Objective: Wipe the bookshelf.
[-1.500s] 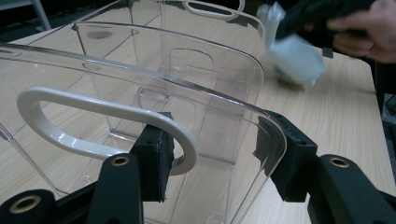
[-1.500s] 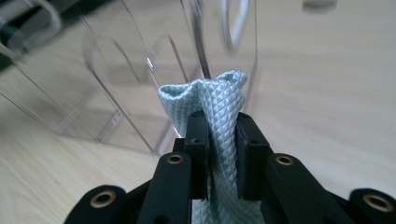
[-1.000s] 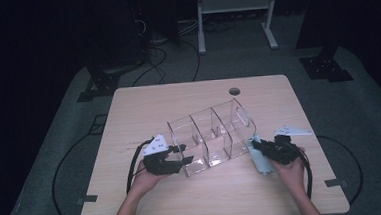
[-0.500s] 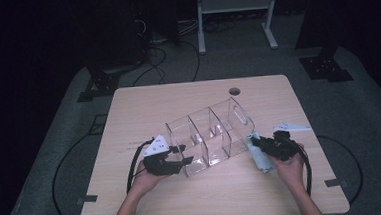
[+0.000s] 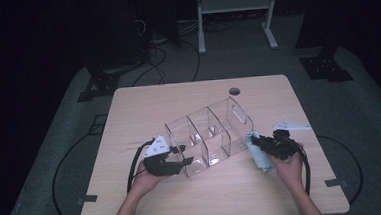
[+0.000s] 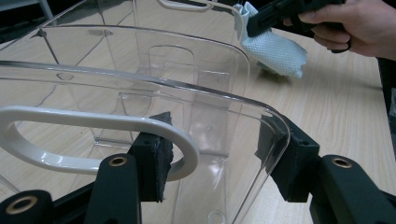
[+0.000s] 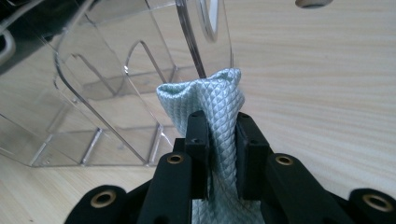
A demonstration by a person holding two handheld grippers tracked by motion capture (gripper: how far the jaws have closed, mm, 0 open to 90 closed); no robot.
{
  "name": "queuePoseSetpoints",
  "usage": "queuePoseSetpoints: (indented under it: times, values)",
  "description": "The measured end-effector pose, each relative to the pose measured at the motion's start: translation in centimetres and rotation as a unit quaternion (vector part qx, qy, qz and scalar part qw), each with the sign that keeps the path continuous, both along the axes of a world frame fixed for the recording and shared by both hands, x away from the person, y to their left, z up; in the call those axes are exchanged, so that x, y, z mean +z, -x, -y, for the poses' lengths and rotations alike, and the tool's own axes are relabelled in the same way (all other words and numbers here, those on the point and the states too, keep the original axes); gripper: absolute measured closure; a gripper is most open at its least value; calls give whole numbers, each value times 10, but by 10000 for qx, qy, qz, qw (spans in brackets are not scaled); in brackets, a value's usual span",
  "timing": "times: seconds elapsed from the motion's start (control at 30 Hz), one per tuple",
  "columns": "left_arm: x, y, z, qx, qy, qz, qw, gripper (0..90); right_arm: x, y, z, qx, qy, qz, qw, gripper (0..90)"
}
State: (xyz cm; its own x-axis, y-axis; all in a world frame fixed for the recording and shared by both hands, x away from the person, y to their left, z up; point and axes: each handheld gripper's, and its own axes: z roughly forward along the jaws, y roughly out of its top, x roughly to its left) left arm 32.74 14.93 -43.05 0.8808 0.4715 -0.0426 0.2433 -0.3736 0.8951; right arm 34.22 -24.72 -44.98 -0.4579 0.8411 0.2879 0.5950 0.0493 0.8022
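Note:
A clear acrylic organizer (image 5: pixel 210 136) with several compartments lies slanted across the middle of the wooden table (image 5: pixel 143 110). My left gripper (image 5: pixel 184 155) is shut on its near end wall. In the left gripper view the pads (image 6: pixel 154 161) clamp the organizer wall (image 6: pixel 187 93) between its handle slot and its rounded outer edge, with the left gripper (image 6: pixel 217 158) straddling that strip. My right gripper (image 5: pixel 254 141) is shut on a pale blue cloth (image 5: pixel 259 156) beside the organizer's right end. The cloth (image 7: pixel 210 98) bunches up between the right gripper (image 7: pixel 218 135) jaws, just short of the organizer (image 7: pixel 116 84).
A round cable hole (image 5: pixel 234 91) sits near the table's far edge. A white metal stand (image 5: pixel 232 4) and cables (image 5: pixel 149 40) are on the dark floor beyond. Bare tabletop lies to the far left and along the front edge.

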Motion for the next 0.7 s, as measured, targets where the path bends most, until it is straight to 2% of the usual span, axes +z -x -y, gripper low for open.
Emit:
queuePoseSetpoints:
  times: [0.1,0.13,0.17,0.27,0.37,0.4,0.43,0.47,0.5,0.53,0.57,0.6,0.63,0.67,0.7]
  values:
    - [0,0,0,2,-3,3,10000,457,-4,-2,-2,22,119,-52,9999,775]
    - [0,0,0,-4,-1,0,10000,457,-13,-4,-5,31,213,-210,9995,774]
    - [0,0,0,-4,-1,0,10000,457,-13,-4,-5,31,213,-210,9995,774]
    - [0,0,0,-30,20,-23,10000,457,-35,-10,-6,50,235,-542,9982,775]
    - [0,0,0,-32,22,-23,10000,457,-32,-10,-6,54,266,-538,9982,775]
    - [0,0,0,-37,23,-22,10000,457,-23,-7,-5,60,182,-395,9990,775]
    - [0,0,0,-37,21,-28,10000,457,-23,-7,-5,60,182,-395,9990,775]
    - [0,0,0,-39,18,-28,10000,457,-10,-3,-3,80,125,-203,9997,775]
    - [0,0,0,-39,18,-28,10000,457,-10,-3,-3,80,125,-203,9997,775]
    - [0,0,0,-34,22,-31,10000,457,9,0,-3,121,117,46,9998,775]
    - [0,0,0,-31,26,-33,10000,457,9,0,-3,121,117,46,9998,775]
    - [0,0,1,-34,28,-31,10000,457,29,3,-3,175,169,211,9995,774]
    - [0,0,1,-39,25,-33,10000,457,29,3,-3,175,169,211,9995,774]
    - [0,0,1,-51,23,-34,10000,456,47,2,-4,209,249,353,9988,772]
    - [0,0,1,-51,23,-34,10000,456,47,2,-4,209,249,353,9988,772]
